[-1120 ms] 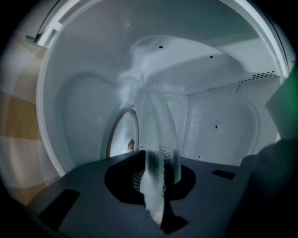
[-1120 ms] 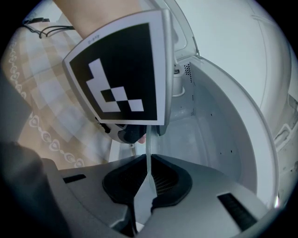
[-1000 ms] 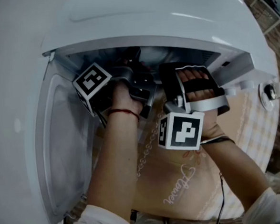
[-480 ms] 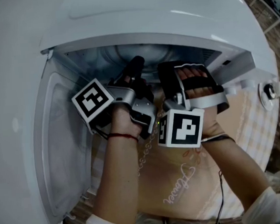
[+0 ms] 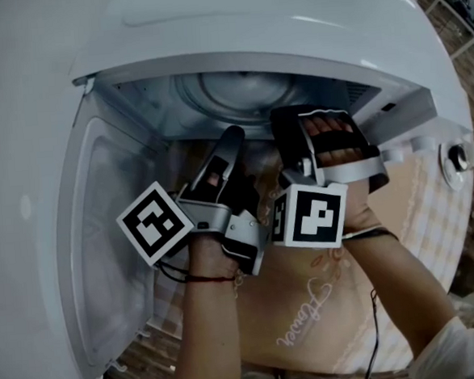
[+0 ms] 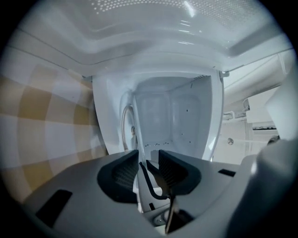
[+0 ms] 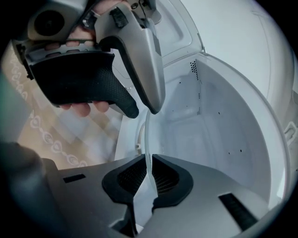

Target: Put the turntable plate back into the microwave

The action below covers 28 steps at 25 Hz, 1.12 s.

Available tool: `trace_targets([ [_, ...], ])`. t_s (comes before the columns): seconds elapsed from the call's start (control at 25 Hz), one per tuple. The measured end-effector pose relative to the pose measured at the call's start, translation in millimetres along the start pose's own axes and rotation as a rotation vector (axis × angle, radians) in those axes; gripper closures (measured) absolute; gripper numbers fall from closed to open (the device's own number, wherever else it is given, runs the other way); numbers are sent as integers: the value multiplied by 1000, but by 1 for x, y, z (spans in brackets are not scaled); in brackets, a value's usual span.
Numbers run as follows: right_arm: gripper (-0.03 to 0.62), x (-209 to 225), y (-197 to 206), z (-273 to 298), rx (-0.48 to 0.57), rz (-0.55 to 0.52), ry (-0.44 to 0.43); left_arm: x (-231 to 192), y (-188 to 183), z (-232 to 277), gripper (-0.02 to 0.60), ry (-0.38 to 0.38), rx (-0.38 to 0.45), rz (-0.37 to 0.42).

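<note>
Placement: right gripper (image 7: 148, 169) clamps turntable plate (image 7: 146, 135) rim; left gripper (image 6: 148, 162), jaws just opening, straddles it loosely; next, seat it flat ahead.

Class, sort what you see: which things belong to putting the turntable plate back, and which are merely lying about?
Job: turntable plate; microwave, door open; right gripper, shut on the plate's rim.
Lying about: checked tablecloth; wooden floor.
</note>
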State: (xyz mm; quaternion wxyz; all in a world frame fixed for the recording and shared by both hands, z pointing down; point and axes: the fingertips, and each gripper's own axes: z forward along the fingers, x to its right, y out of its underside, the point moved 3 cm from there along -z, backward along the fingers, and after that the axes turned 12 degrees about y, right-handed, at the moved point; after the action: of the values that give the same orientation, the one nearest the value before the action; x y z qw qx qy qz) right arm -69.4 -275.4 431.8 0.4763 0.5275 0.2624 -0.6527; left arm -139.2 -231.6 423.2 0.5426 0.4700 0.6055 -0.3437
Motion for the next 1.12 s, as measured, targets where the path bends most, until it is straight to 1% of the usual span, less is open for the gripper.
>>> trace_targets([
  [0.16, 542, -3, 0, 2, -4, -9, -7, 4, 2, -10, 448, -2, -17, 20],
  [0.32, 535, -8, 1, 4, -15, -21, -28, 3, -1, -12, 451, -5, -12, 27],
  [0.4, 533, -9, -1, 4, -12, -23, -35, -3, 0, -9, 451, -31, -25, 32],
  [0.44, 533, -10, -2, 5, -10, -25, -37, -8, 1, -8, 451, -56, -36, 31],
  [0.52, 531, -11, -3, 5, -9, -27, -42, -20, 4, -4, 451, -106, -53, 13],
  [0.56, 531, -12, -3, 5, -9, -27, -44, -24, 5, -1, 451, -117, -58, 1],
  [0.6, 531, -12, -3, 4, -9, -26, -46, -26, 6, 2, 451, -118, -60, -10],
  [0.68, 531, -9, -3, 5, -8, -32, -45, -25, 5, 8, 451, -96, -67, -22],
  [0.8, 531, -7, -6, 5, -1, -33, -45, -20, 2, 18, 451, -62, -93, -19],
  [0.88, 531, -5, -7, 4, 2, -24, -47, -23, 2, 24, 470, -61, -116, -29],
  [0.96, 532, -2, -8, 3, 4, -22, -44, -25, 1, 30, 519, -50, -122, -53],
  [1.0, 533, -1, -8, 3, 4, -21, -43, -25, 1, 33, 529, -44, -122, -58],
  [1.12, 531, -4, -7, 4, -5, -15, -46, -28, 1, 36, 532, -46, -131, -57],
])
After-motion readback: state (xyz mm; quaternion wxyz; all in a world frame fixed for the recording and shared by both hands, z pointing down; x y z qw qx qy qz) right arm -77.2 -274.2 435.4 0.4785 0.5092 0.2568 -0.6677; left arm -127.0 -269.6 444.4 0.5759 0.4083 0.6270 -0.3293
